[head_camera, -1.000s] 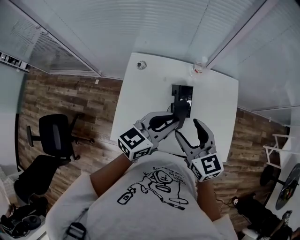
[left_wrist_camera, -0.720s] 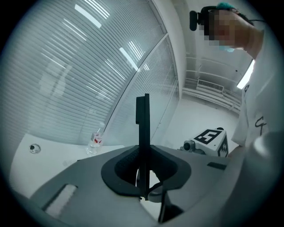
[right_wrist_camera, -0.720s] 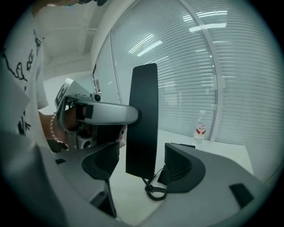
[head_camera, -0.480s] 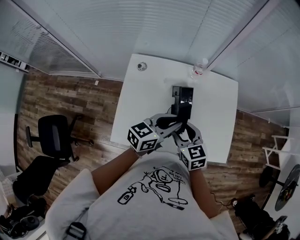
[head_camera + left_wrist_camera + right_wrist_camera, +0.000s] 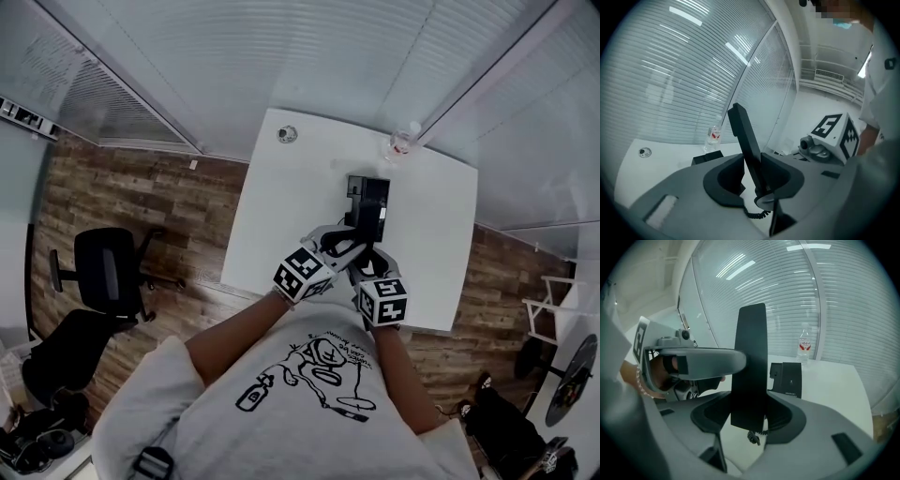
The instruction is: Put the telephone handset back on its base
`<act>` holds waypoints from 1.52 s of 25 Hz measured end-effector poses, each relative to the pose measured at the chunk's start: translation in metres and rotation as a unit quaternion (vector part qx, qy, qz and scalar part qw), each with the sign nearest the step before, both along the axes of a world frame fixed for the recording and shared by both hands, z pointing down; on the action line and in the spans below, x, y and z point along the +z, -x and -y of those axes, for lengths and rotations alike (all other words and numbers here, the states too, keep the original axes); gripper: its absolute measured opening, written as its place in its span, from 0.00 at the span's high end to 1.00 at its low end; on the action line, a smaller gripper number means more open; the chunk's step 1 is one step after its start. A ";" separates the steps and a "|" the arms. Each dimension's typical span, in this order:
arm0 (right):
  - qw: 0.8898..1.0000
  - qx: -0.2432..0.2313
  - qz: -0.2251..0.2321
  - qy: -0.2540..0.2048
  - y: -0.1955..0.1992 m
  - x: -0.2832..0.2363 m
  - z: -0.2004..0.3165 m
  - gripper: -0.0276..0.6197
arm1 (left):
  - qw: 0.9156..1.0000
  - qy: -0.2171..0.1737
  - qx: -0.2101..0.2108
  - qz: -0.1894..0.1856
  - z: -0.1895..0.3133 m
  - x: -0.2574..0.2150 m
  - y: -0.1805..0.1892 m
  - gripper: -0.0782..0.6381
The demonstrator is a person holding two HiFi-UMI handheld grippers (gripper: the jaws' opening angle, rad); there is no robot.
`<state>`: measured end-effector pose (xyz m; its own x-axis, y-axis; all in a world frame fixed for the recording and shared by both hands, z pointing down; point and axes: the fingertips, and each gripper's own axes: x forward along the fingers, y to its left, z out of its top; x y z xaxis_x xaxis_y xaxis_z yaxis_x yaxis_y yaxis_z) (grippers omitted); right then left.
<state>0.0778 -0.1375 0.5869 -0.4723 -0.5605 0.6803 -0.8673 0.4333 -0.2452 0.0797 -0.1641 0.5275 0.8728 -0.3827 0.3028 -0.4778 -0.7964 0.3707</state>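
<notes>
Closing right gripper (image 5: 749, 404) around handset (image 5: 751, 352)

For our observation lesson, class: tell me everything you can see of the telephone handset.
The handset is a slim, flat black bar, plastic by its look, with plain faces. It is held over the white table, on the near side of the base, and sticks up out of both claws. The left claw clamps its lower part, and the right claw has jaws closing across its width. A coiled black cord hangs from its bottom end.
</notes>
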 end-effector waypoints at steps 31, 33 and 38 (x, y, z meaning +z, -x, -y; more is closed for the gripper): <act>0.978 0.035 -0.031 0.201 -0.006 0.119 0.043 0.64 | 0.991 0.083 -0.037 0.101 0.060 0.131 -0.006 0.71; 0.976 0.037 -0.029 0.215 -0.007 0.122 0.045 0.64 | 0.989 0.091 -0.042 0.107 0.064 0.136 -0.006 0.70; 0.971 0.034 -0.030 0.235 -0.004 0.131 0.050 0.64 | 0.986 0.105 -0.047 0.121 0.072 0.150 0.000 0.70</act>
<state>0.0814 -0.1874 0.7177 -0.3973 -0.2097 0.8934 -0.9085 0.2272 -0.3507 0.0798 -0.2358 0.6775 0.7290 -0.3655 0.5788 -0.6407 -0.6619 0.3890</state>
